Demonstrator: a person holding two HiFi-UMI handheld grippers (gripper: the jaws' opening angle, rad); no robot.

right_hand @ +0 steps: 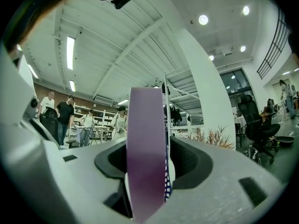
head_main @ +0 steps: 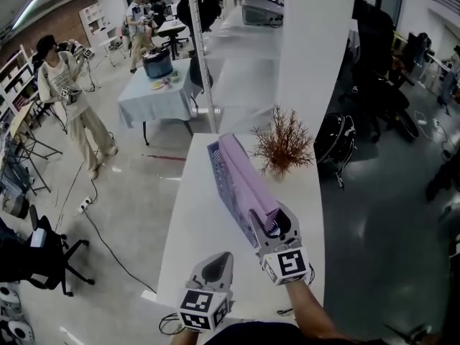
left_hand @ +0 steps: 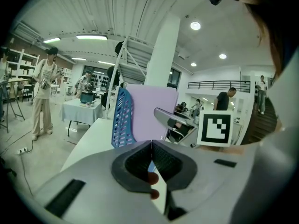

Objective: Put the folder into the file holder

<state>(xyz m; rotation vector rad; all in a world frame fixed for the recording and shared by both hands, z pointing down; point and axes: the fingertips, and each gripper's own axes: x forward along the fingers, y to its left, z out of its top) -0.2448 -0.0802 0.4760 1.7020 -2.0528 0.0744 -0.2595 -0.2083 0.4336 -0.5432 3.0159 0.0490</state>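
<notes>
- Workshop hall with a grey polished floor, a broad white pillar (head_main: 316, 49) and a long white table (head_main: 190, 221) running away from the person who holds the grippers. A dried, reddish twiggy plant (head_main: 284, 144) stands at its far end.
- On the table, the lilac folder (head_main: 248, 182) stands on edge inside the blue file holder (head_main: 224, 178). Perforated blue mesh rises along the folder's left face, and the right gripper view shows a sliver of the same mesh low on its right.
- Right gripper (head_main: 267, 220) reaches level to the folder's near end. The folder sits between its dark ribbed pads, close to the left one, with a clear gap at the right pad, so the jaws are parted and not pinching.
- Left gripper (head_main: 218, 259) hangs nearer the table's front edge, apart from the holder. Its pads are pressed together at the tips with nothing between them.
- Folder is smooth, flat and matte. Holder is rigid plastic with a rounded top corner.
- Further back, a person (head_main: 68, 99) stands near a cloth-covered table (head_main: 154, 99).
</notes>
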